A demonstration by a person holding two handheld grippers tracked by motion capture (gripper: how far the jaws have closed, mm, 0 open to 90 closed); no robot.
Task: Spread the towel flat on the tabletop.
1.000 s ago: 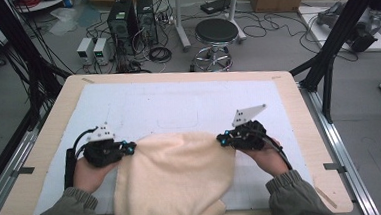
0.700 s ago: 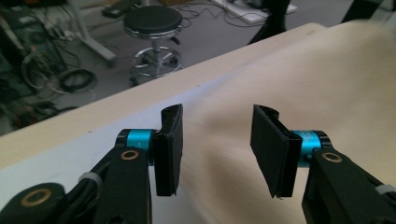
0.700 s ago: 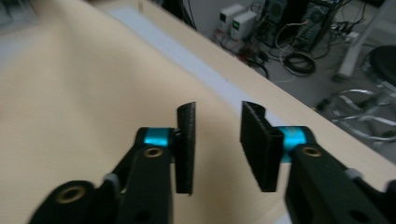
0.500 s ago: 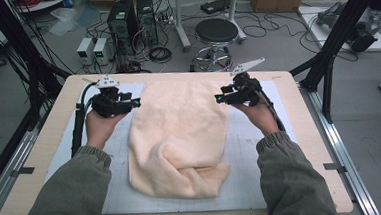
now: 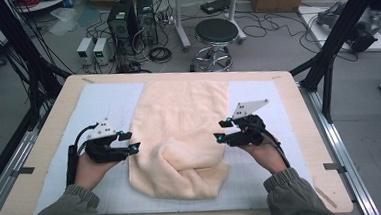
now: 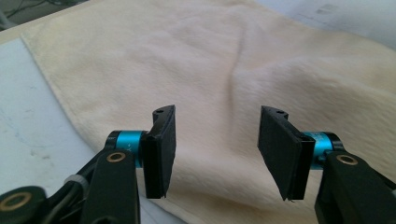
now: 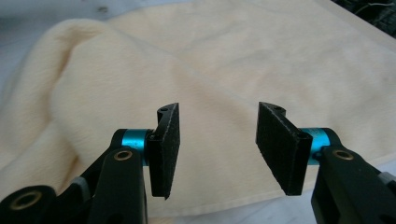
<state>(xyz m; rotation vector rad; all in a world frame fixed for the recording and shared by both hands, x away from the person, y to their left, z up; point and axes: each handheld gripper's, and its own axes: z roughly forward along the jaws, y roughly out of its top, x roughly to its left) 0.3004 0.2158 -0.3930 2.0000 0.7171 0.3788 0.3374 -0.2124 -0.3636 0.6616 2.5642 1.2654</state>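
Cream towel point(image 5: 180, 133), one, lies between two grippers, left point(image 5: 130, 142) and right point(image 5: 222, 129), jaws just opened, empty.

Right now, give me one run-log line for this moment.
towel: flat on table, near end bunched | left gripper: open, just released, at towel's left edge | right gripper: open, just released, at right edge

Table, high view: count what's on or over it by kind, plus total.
Cream towel: 1
Pale grid mat: 1
Hand-held tools: 2, left tool and right tool, both open with nothing between the jaws, at the towel's two sides
Total: 4
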